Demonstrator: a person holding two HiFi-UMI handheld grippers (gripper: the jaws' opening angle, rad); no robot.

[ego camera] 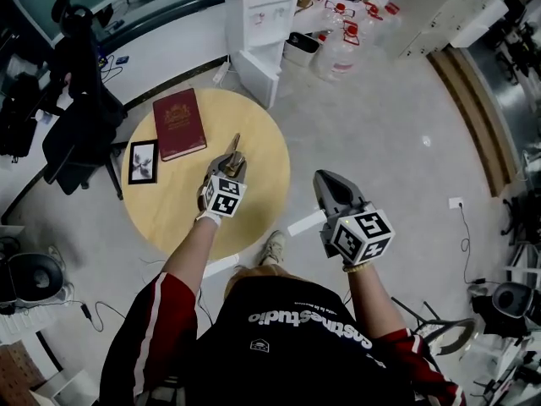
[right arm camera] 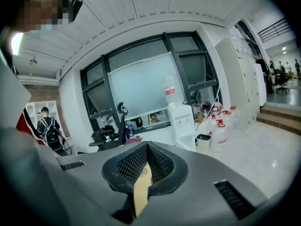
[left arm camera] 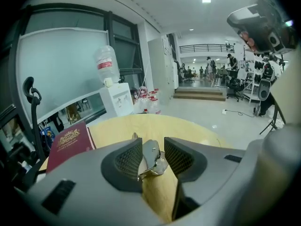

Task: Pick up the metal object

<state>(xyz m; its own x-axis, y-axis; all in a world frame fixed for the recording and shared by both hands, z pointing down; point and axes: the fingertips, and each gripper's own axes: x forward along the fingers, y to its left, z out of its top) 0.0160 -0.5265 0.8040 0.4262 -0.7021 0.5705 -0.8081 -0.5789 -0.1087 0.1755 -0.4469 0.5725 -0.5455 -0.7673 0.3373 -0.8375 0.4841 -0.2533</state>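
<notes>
A shiny metal object (ego camera: 234,150) sticks out forward from my left gripper (ego camera: 228,164), which hovers over the middle of a round wooden table (ego camera: 266,155). In the left gripper view the metal object (left arm camera: 151,158) is pinched between the two dark pads, so the left gripper (left arm camera: 153,153) is shut on it. I cannot tell whether the piece still touches the tabletop. My right gripper (ego camera: 326,186) is held off the table's right edge, above the floor. Its jaws meet at the tips in the right gripper view, so the right gripper (right arm camera: 147,149) is shut with nothing in it.
A red book (ego camera: 178,123) and a small framed picture (ego camera: 143,161) lie on the table's left part. A white water dispenser (ego camera: 258,24) and several water bottles (ego camera: 338,53) stand behind the table. A black chair (ego camera: 76,117) is at the left, a fan (ego camera: 30,277) at the lower left.
</notes>
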